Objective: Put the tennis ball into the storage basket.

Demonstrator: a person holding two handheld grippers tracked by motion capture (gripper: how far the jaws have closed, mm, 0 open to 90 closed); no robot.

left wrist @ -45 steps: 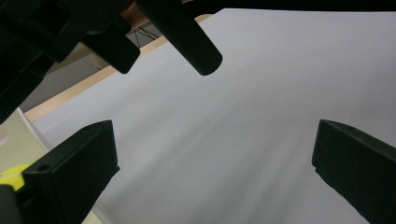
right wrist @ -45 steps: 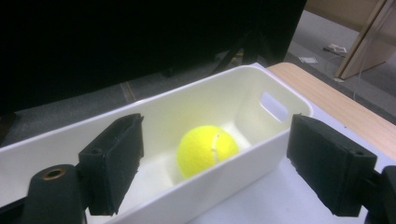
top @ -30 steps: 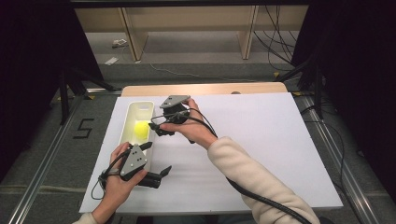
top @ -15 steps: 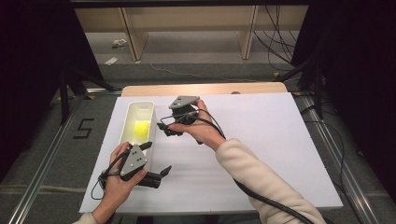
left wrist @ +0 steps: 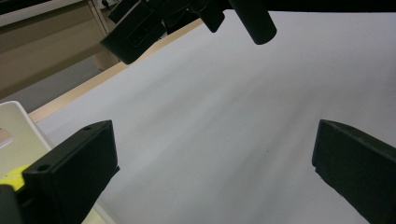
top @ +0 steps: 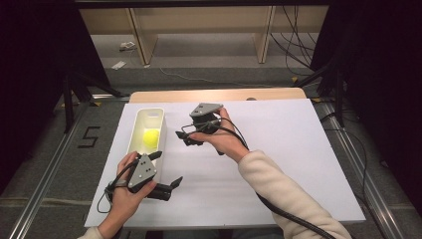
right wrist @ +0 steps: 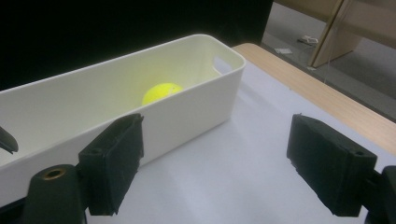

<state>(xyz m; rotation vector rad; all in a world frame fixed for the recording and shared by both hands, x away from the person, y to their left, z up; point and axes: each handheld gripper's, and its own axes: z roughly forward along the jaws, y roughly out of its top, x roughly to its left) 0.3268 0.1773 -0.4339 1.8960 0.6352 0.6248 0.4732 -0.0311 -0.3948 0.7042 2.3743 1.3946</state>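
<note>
The white bin (top: 148, 130) on the left part of the white table (top: 278, 164) serves as the landmark, and the one thing worth handling is the yellow ball (top: 151, 136) lying inside it, roughly midway along its length and on its floor. The left gripper (top: 166, 172) is held just in front of the bin's near end, its jaws spread wide with nothing between them; in the left gripper view the bin's corner sits beside its left jaw. The ball looks light and round, likely to roll or squirt out of a loose pinch, so it is probably best taken across its widest part with the jaws coming down from above between the bin's long walls, which leave little room to either side. Whether it is soft or hard cannot be told from here. It is plain bright yellow, smooth-looking, and it tints the inner walls around it with a yellow glow. The bin itself is a long, narrow, rigid-looking tub with a handle slot at its far end. The right gripper (top: 182, 138) hovers just to the right of the bin, level with the ball, jaws also wide apart and empty.
</note>
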